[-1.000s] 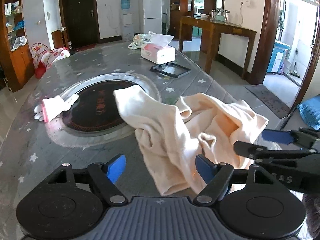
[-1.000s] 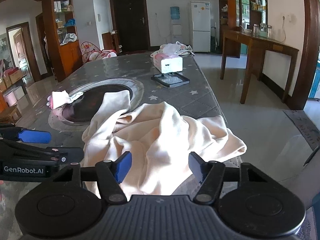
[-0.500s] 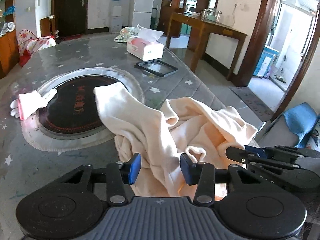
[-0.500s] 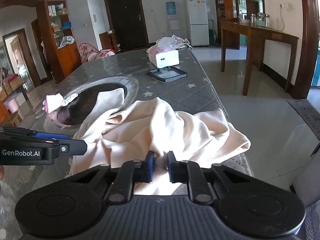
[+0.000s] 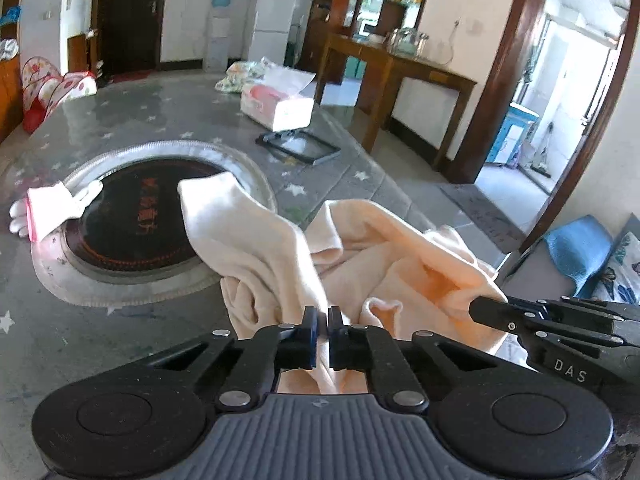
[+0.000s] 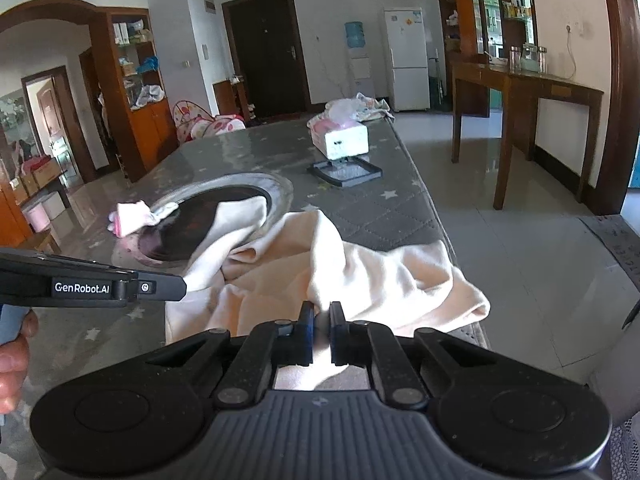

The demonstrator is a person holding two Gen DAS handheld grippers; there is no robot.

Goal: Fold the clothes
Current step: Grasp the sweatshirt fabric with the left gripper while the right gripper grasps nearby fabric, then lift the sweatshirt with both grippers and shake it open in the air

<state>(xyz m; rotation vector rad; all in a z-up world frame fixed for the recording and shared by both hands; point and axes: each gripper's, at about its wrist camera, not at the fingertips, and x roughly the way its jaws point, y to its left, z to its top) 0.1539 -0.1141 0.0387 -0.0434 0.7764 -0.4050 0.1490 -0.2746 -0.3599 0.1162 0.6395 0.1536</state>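
Observation:
A cream-peach garment (image 5: pixel 360 256) lies crumpled on the near end of the grey star-patterned table (image 5: pixel 160 120), one sleeve reaching onto the round dark inset (image 5: pixel 132 216). My left gripper (image 5: pixel 322 318) is shut on the near edge of the garment, cloth pinched between its pads. My right gripper (image 6: pixel 320 312) is shut on the same near edge of the garment (image 6: pixel 360 272), further right. Each gripper shows in the other's view: the right gripper (image 5: pixel 480 310) at the right edge, the left gripper (image 6: pixel 182 286) at the left edge.
A pink-and-white glove (image 5: pixel 48 210) rests on the rim of the inset. A tissue box (image 5: pixel 276 106), a black frame (image 5: pixel 298 146) and a bundle of cloth (image 5: pixel 240 76) sit further back. The table's right edge (image 6: pixel 436 216) drops to a tiled floor; a wooden side table (image 6: pixel 528 92) stands beyond.
Both grippers went from wide open to shut on the garment's near edge. The right one closed first, then the left. The cloth at the near edge is bunched up slightly.

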